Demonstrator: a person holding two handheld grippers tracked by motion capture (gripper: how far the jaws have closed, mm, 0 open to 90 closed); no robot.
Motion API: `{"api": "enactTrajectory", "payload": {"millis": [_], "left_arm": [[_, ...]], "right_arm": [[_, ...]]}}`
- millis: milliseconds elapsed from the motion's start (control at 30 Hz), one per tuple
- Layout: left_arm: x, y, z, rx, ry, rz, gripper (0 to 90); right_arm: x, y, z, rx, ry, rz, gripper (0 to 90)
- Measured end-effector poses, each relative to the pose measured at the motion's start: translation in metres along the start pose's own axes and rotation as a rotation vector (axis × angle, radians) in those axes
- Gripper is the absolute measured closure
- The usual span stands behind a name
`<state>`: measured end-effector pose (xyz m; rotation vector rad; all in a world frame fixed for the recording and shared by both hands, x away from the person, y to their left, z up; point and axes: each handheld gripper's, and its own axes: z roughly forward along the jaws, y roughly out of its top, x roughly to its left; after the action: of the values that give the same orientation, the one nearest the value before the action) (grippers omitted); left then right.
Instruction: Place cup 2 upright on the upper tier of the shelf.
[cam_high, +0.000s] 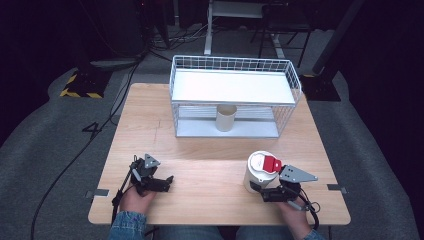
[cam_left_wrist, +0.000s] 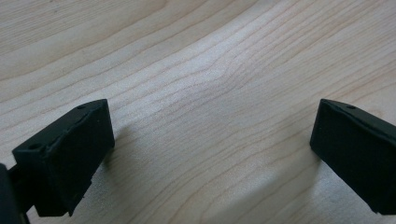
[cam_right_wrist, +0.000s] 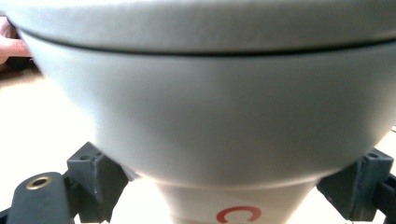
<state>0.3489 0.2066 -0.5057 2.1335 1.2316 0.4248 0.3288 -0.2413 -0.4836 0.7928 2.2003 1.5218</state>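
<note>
A white paper cup (cam_high: 260, 172) with a red and white lid stands upright near the front right of the wooden table (cam_high: 210, 165). My right gripper (cam_high: 260, 189) holds it low on its body, a jaw pressed to each side. In the right gripper view the cup (cam_right_wrist: 210, 116) looms very close, with a red mark near its base, and the right gripper (cam_right_wrist: 229, 186) clasps it between its jaws. My left gripper (cam_high: 168, 183) rests at the front left, open. Bare wood lies between the jaws of the left gripper (cam_left_wrist: 212, 154).
A white wire rack (cam_high: 232, 85) with a flat shelf stands at the back middle of the table. A beige cup (cam_high: 225, 117) stands upright under that shelf. Cables run over the grey floor to the left.
</note>
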Motion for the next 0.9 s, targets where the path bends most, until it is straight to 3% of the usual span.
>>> {"api": "enactTrajectory", "payload": {"millis": [900], "left_arm": [[0.000,0.000,0.000,-0.003,0.003,0.000,0.2]], "right_arm": [[-0.006,0.028,-0.013,0.000,-0.010,0.020,14.3]]}}
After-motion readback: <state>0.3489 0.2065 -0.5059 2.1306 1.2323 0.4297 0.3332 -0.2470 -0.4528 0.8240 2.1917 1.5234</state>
